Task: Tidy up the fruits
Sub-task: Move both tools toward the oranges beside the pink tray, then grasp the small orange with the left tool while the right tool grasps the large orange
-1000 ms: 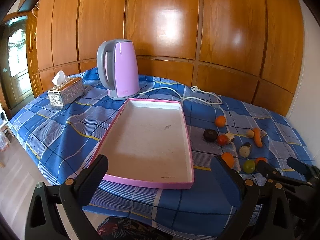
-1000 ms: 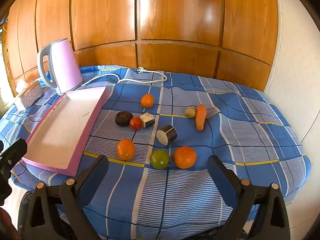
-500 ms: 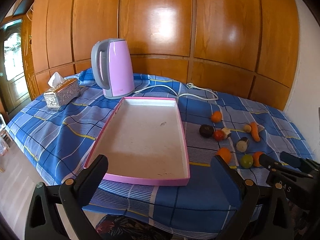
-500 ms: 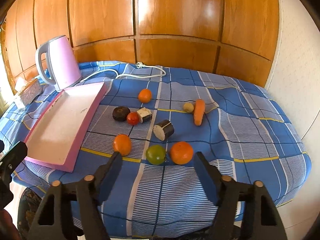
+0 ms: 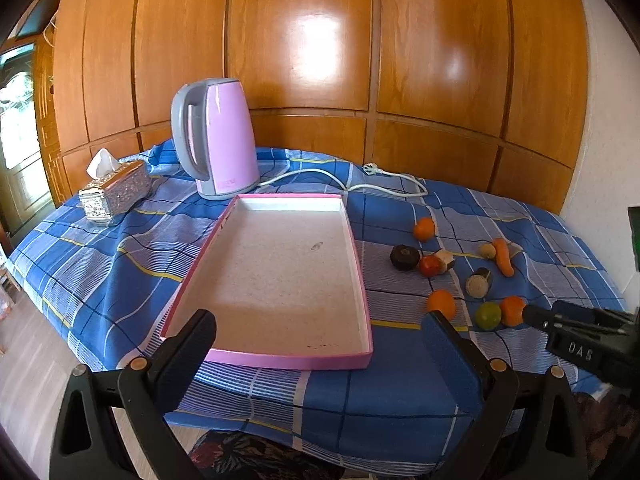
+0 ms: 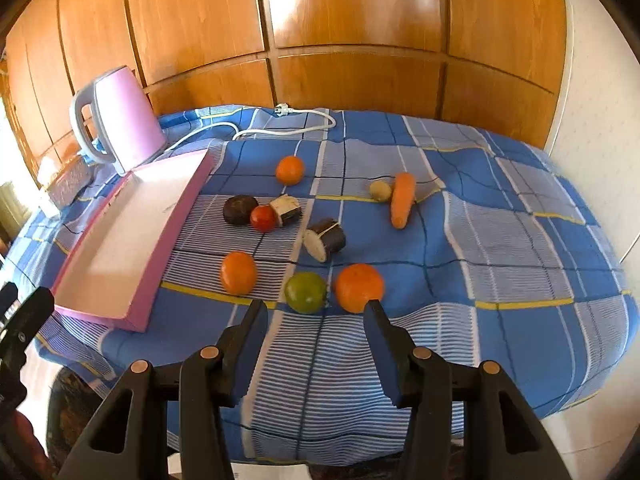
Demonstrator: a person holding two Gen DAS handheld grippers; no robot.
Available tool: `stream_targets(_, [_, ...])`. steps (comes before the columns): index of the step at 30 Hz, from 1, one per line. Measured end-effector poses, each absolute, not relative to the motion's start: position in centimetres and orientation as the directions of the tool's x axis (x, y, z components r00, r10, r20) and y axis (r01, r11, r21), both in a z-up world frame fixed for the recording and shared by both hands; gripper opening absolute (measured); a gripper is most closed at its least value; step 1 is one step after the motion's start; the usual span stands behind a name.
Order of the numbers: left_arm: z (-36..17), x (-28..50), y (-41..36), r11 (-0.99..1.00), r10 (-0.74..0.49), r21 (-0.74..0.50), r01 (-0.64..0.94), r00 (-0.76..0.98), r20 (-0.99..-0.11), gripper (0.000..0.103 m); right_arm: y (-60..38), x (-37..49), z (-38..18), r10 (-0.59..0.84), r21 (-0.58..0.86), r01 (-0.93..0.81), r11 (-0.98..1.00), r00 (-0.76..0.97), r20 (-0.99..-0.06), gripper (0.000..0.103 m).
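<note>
Right gripper (image 6: 316, 312) is hovering over the near table edge, jaws spread and holding nothing, its fingertips just short of the green fruit (image 6: 305, 292) at 12 o'clock and the large orange (image 6: 359, 288) at 1 o'clock. A smaller orange (image 6: 238, 272) is lying at 11 o'clock, near the pink tray's (image 6: 172, 236) long right wall. Farther out are lying an aubergine piece (image 6: 325, 239), a tomato (image 6: 263, 218) touching a dark round fruit (image 6: 239, 209), then a carrot (image 6: 401, 199) and a far orange (image 6: 289, 169). Bare blue checked cloth (image 6: 520, 248) is stretching from 1 to 3 o'clock toward the table's right edge. Left gripper (image 5: 316, 340) is hanging with jaws wide apart and unloaded before the tray's near rim (image 5: 264, 358); a pink kettle (image 5: 216, 138) is standing beyond it at 11 o'clock, beside a tissue box (image 5: 114, 192).
</note>
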State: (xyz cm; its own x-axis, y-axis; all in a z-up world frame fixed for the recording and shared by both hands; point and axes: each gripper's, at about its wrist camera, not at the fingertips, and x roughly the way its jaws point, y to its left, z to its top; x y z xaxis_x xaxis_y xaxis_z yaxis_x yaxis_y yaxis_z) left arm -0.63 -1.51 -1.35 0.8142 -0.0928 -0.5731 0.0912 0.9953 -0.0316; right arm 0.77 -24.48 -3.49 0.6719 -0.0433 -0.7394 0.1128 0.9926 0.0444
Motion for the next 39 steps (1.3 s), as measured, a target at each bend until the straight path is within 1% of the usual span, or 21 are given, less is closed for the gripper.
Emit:
stream_targets(4, [-1.7,-0.6,-2.1,0.993,-0.107,-0.026,0.113,0.805,-0.583,0.103,-25.6,1.0,-3.9,-0.037,0.061,0.127,0.990,0.650,-0.759,0.051])
stream_targets(7, [-2.0,-0.4,-2.4,0.990,-0.128,-0.034,0.133,0.794,-0.594,0.102,-26.0,1.1,-4.4,-0.034,0.065,0.131,0.989,0.639,-0.769,0.046])
stream_targets(15, [-2.2,0.3,-3.6,0.982,-0.159,-0.018,0.186,0.781,-0.604,0.102,-26.6,1.3,-5.1,-0.001,0.110,0.138,0.984,0.628,-0.778,0.046])
stream_targets(18, [-2.5,0.9,-4.4,0.975,-0.183,-0.017,0.220,0.764,-0.618,0.099,-26.8,1.4,-5.2,0.009,0.122,0.136,0.983,0.632,-0.775,0.046])
stream_targets(23, [-3.1,2.2,-5.7,0.960,-0.231,-0.029,0.279,0.724,-0.650,0.089,-27.9,1.6,-5.4,-0.010,0.131,0.175,0.976,0.637,-0.771,0.046])
stream_targets(25, [-3.5,2.7,-6.4,0.953,-0.247,-0.035,0.300,0.709,-0.661,0.083,-28.6,1.8,-5.5,-0.009,0.150,0.194,0.970,0.639,-0.769,0.046])
stream_targets(28, [-4.1,3.6,-7.4,0.941,-0.278,-0.051,0.336,0.677,-0.682,0.079,-29.3,2.1,-6.0,0.004,0.172,0.202,0.964,0.639,-0.770,0.046])
stream_targets(30, [-4.4,4.1,-7.9,0.935,-0.294,-0.064,0.349,0.660,-0.691,0.077,-29.7,2.4,-6.2,0.017,0.190,0.202,0.961,0.642,-0.766,0.046])
stream_targets(37, [-5.2,6.5,-9.5,0.922,-0.335,-0.116,0.370,0.608,-0.720,0.077,-29.8,3.8,-6.6,0.056,0.222,0.172,0.960,0.657,-0.751,0.046])
stream_targets(39, [-5.7,7.4,-10.0,0.923,-0.333,-0.124,0.364,0.593,-0.733,0.077,-29.6,4.5,-7.0,0.045,0.205,0.171,0.964,0.652,-0.757,0.046])
